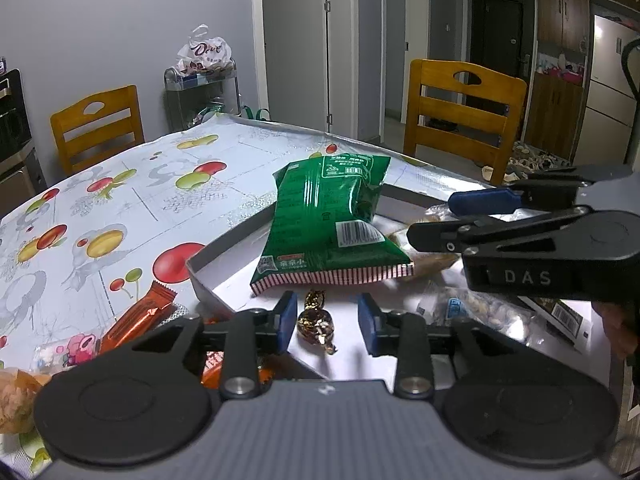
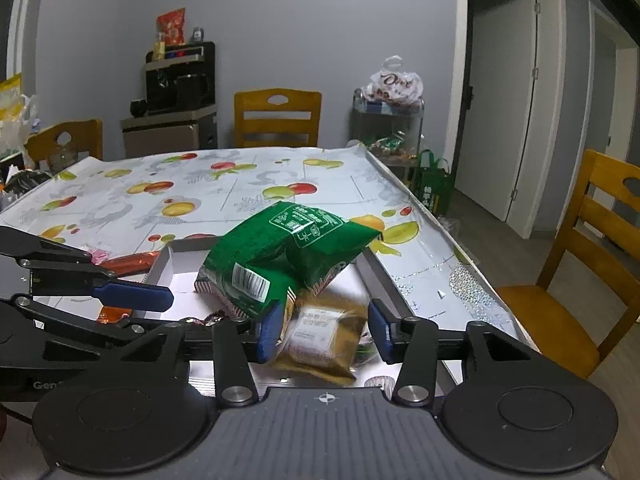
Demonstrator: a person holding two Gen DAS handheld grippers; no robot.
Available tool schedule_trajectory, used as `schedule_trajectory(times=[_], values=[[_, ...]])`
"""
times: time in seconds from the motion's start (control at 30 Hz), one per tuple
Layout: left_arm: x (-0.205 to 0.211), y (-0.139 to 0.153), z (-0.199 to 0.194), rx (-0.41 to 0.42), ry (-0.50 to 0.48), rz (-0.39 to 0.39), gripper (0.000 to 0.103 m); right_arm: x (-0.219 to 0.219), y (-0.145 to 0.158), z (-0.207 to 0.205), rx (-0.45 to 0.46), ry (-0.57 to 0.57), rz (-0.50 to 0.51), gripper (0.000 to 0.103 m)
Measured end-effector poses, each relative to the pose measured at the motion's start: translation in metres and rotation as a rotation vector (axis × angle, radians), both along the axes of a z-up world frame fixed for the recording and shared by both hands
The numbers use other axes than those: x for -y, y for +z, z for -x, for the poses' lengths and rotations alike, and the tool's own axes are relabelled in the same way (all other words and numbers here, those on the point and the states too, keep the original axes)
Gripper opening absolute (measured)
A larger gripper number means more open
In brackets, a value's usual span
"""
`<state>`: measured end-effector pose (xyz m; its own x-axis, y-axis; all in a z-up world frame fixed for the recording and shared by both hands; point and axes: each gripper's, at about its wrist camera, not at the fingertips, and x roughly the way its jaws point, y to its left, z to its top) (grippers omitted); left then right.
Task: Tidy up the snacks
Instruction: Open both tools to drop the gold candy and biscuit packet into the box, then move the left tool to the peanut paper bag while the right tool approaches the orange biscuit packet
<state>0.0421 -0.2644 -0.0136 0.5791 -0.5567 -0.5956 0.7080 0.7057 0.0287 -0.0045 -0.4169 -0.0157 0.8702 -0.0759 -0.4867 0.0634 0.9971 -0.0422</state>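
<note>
- Left gripper [image 1: 327, 322]: jaws parted, blue pads clear of any object. A gold-foil candy [image 1: 317, 321] lies on the white floor of the tray between the pads, touching neither.
- Right gripper [image 2: 325, 330]: jaws parted. A brown packet [image 2: 320, 340] lies loose between the pads, slightly blurred; the left pad is just beside the packet's edge, and contact cannot be confirmed. The right pad is clear of it.
- Tray [image 1: 208, 276]: shallow, grey-walled, white inside, resting on the table. It contains the candy, the brown packet, the green snack bag and further clear-wrapped snacks at its right side.
- Green snack bag [image 1: 332, 220]: inside the tray, just beyond both grippers. It is tilted, its striped lower seam on the tray floor and its upper end raised; in the right wrist view it leans over the brown packet.
- Orange wrapper [image 1: 136, 320]: on the tablecloth, outside the tray, near its left wall. A pink-printed packet [image 1: 76, 350] lies beside it.
- Table [image 2: 120, 200]: covered with a fruit-print cloth; the far half holds no snacks.
- Wooden chairs [image 2: 277, 116]: standing at the far and side edges of the table.
- Wire cart [image 2: 386, 128]: against the grey wall beyond the table, with a white shopping bag [image 2: 396, 84] on top.
</note>
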Motion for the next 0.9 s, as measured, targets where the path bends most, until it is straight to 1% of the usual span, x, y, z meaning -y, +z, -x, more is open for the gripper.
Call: schedule_trajectory(times=[0.17,0.23,0.3,0.43,0.47,0.5,0.53,0.57,0.6,0.63,0.7,0.73,0.83,0.9], values=[[-0.002,0.002,0.001,-0.004,0.001,0.004,0.032,-0.001,0.002,0.002,0.007,0.003,-0.003,0.052],[-0.003,0.002,0.002,-0.002,0.003,0.007,0.04,-0.002,0.003,0.004,0.013,0.004,-0.003,0.055],[-0.005,0.003,0.003,0.002,0.004,0.016,0.051,-0.003,0.005,0.006,0.022,0.004,0.0,0.059],[-0.008,0.006,0.006,0.011,0.001,0.034,0.064,-0.005,0.009,0.01,0.034,0.002,0.005,0.069],[-0.009,0.007,0.007,0.012,0.0,0.038,0.069,-0.005,0.01,0.011,0.037,-0.001,0.002,0.076],[-0.011,0.008,0.007,0.011,-0.001,0.042,0.075,-0.006,0.011,0.012,0.042,-0.004,-0.003,0.081],[-0.012,0.008,0.008,0.01,-0.002,0.047,0.078,-0.006,0.012,0.013,0.05,-0.008,-0.011,0.089],[-0.014,0.009,0.009,0.01,-0.004,0.053,0.083,-0.005,0.012,0.014,0.055,-0.011,-0.015,0.093],[-0.015,0.009,0.01,0.011,-0.005,0.06,0.086,-0.006,0.013,0.014,0.057,-0.014,-0.017,0.094],[-0.017,0.01,0.011,0.012,-0.006,0.065,0.087,-0.006,0.014,0.014,0.056,-0.015,-0.017,0.094],[-0.021,0.011,0.012,0.016,-0.003,0.07,0.09,-0.007,0.015,0.014,0.059,-0.018,-0.018,0.099],[-0.023,0.012,0.013,0.012,-0.003,0.073,0.09,-0.008,0.015,0.015,0.063,-0.021,-0.02,0.103],[-0.03,0.014,0.015,0.0,-0.005,0.08,0.091,-0.011,0.018,0.018,0.071,-0.023,-0.031,0.103],[-0.037,0.016,0.017,0.008,-0.002,0.082,0.092,-0.014,0.02,0.02,0.075,-0.017,-0.033,0.103]])
